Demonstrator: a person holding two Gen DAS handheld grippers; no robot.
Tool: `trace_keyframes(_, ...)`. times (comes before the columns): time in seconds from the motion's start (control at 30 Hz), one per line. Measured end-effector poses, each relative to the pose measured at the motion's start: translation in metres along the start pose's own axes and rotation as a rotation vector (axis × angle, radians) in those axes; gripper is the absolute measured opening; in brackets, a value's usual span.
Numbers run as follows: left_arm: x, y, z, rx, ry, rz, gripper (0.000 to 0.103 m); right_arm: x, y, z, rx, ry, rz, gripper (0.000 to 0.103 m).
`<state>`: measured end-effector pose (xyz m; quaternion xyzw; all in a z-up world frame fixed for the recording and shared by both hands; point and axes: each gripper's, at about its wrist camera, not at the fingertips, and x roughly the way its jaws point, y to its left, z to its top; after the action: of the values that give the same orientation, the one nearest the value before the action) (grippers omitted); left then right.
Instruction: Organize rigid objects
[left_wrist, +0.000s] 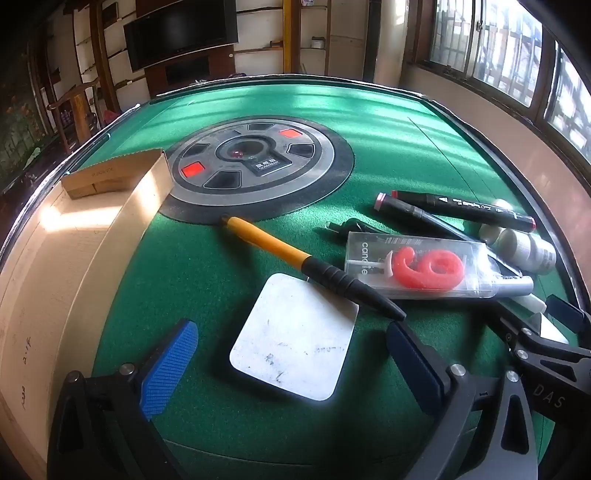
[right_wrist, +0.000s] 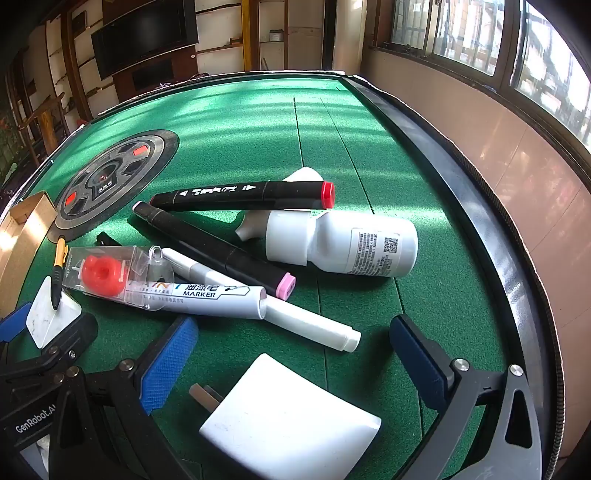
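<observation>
Both grippers, left (left_wrist: 291, 354) and right (right_wrist: 293, 350), are spread wide, holding nothing. The white pen (right_wrist: 207, 293) reads "MARKER"; the clear case (left_wrist: 413, 264) reads "candle".

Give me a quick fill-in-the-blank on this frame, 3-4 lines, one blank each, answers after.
1. The felt of the table is ____ in colour.
2. The candle in the clear case is shaped like the digit ____.
3. The pen has a black grip and a ____ barrel.
4. With nothing between the fingers of the left gripper or the right gripper, both stand ____.

Answers: green; 9; yellow; open
</observation>
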<state>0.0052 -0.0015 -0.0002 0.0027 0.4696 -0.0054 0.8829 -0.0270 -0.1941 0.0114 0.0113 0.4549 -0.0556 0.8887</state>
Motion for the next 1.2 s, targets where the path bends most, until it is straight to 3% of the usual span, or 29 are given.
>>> trace_keyframes(0.07,-0.004,0.001,-0.003,-0.007,-0.064,-0.01,0.102,0.0,0.0,0.0,0.0,-0.002,0.0,0.103)
trace_keyframes(0.17,-0.008,0.001,-0.009,0.0,-0.066,-0.013,0.102,0.0,0.0,0.0,0.0,-0.002,0.0,0.103)
trace_keyframes(0.9,-0.005,0.003,-0.007,0.0,-0.039,-0.016,0.102,0.0,0.001,0.0,-0.002,-0.002,-0.002,0.103)
trace_keyframes(1.0,-0.007,0.005,-0.01,0.049,-0.009,-0.048,0.102,0.0,-0.001,0.0,-0.004,-0.001,0.007,0.103)
trace_keyframes(1.13,-0.011,0.009,-0.013,0.079,0.018,-0.072,0.102,-0.006,-0.006,-0.002,-0.021,0.056,0.053,0.103)
trace_keyframes(1.2,-0.012,0.009,-0.014,0.086,0.017,-0.071,0.102,-0.009,-0.004,-0.008,0.013,0.068,0.02,0.103)
